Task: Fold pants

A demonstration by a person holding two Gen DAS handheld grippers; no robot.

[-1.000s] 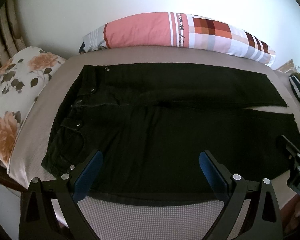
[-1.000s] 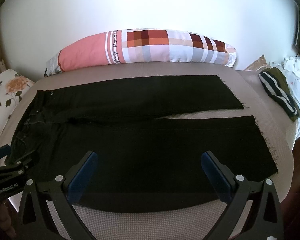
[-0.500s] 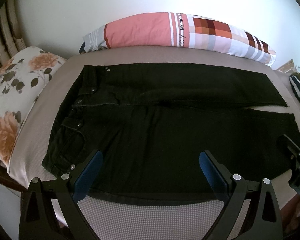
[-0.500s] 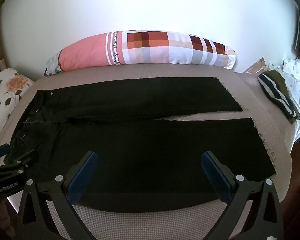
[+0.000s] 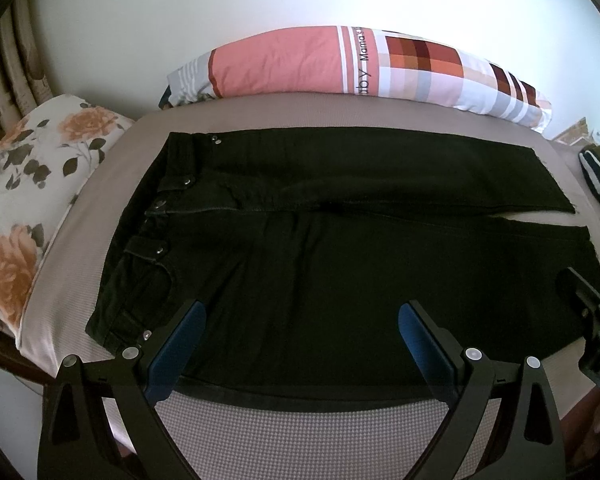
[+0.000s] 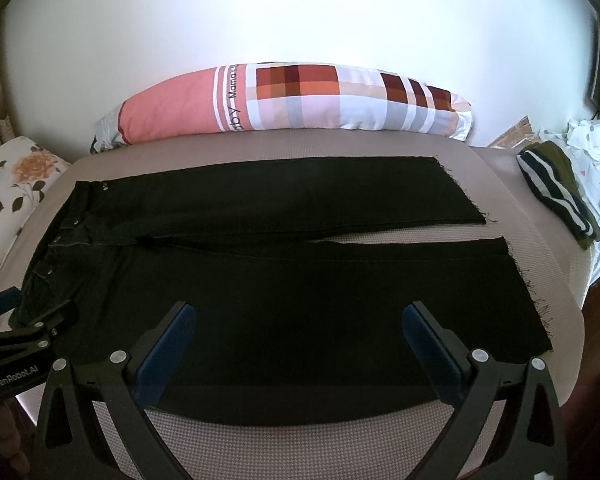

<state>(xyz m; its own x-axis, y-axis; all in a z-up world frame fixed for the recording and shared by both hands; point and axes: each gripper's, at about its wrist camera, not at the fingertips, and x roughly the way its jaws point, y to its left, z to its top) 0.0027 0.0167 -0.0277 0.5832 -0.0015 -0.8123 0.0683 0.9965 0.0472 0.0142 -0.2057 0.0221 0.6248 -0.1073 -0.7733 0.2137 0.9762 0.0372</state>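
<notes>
Black pants (image 5: pixel 340 248) lie flat on a taupe mattress (image 5: pixel 300 432), waistband to the left, both legs running right with frayed hems. They also show in the right wrist view (image 6: pixel 300 292). My left gripper (image 5: pixel 302 316) is open and empty, hovering over the near leg by the waist end. My right gripper (image 6: pixel 300 316) is open and empty over the near leg further right. Each gripper shows at the edge of the other's view, the left one (image 6: pixel 16 308) and the right one (image 5: pixel 596 300).
A long pink and checked pillow (image 6: pixel 292 100) lies along the wall behind the pants. A floral pillow (image 5: pixel 28 200) sits at the left. A folded dark striped garment (image 6: pixel 556 192) and white printed cloth (image 6: pixel 592 148) lie at the right. The mattress front edge is near the grippers.
Both grippers stay open. The right wrist view has lowered slightly toward the pants; the left view is nearly unchanged.
</notes>
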